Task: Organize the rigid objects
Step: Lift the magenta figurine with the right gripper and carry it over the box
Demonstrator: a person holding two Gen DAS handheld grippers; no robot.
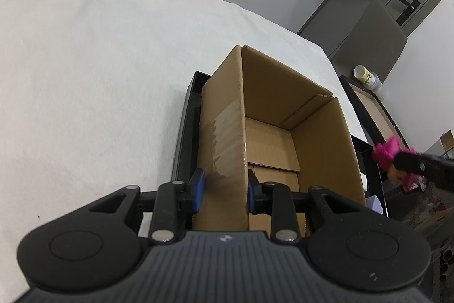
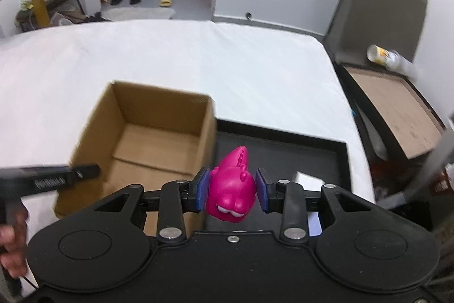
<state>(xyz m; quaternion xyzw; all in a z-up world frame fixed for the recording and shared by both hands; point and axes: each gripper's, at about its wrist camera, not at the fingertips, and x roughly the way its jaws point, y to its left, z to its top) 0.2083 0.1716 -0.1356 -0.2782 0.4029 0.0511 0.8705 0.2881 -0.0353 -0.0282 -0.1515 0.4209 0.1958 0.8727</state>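
In the left wrist view, the left gripper [image 1: 224,190] has its fingers clamped on the near wall of the open cardboard box [image 1: 272,115], which stands in a black tray [image 1: 184,132] on the white bed [image 1: 99,61]; if that pinch slips, the box could tip or slide. In the right wrist view, the right gripper [image 2: 231,190] grips a pink dinosaur toy [image 2: 231,189] just right of the box, above the tray. Its rounded, smooth body could squirt free before reaching the box. Lettering on the other gripper is too blurred to read.
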